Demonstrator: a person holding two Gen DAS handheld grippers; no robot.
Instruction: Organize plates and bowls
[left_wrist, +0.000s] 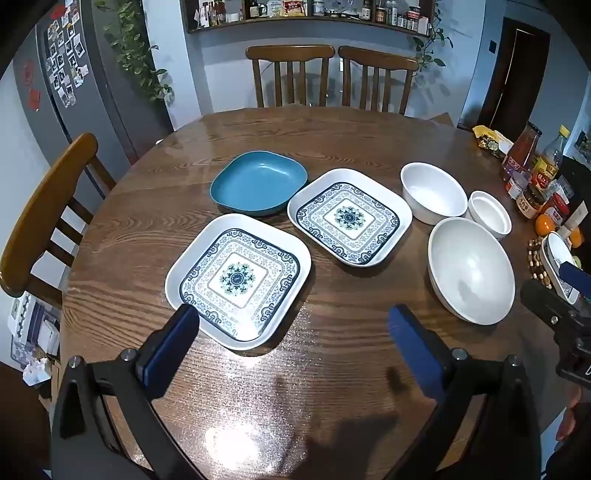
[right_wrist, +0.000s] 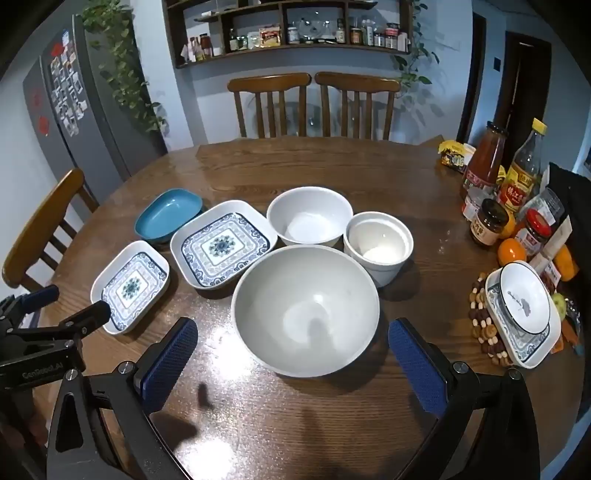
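Two blue-patterned square plates (left_wrist: 238, 282) (left_wrist: 349, 216) and a plain blue dish (left_wrist: 258, 182) lie on the round wooden table (left_wrist: 332, 140). To their right stand a large white bowl (right_wrist: 306, 310), a medium white bowl (right_wrist: 309, 216) and a small white ramekin (right_wrist: 378, 245). My left gripper (left_wrist: 293, 317) hovers open over the near patterned plate's front edge, nothing between its fingers. My right gripper (right_wrist: 291, 328) is open just in front of the large bowl, whose near rim sits between the blue pads without touching them.
At the table's right edge a white bowl sits in a patterned plate (right_wrist: 522, 302) on a beaded trivet. Behind it stand sauce bottles (right_wrist: 484, 166), jars and oranges (right_wrist: 511, 251). Wooden chairs (right_wrist: 269, 103) (left_wrist: 40, 214) ring the table. A fridge (left_wrist: 74, 92) is at the left.
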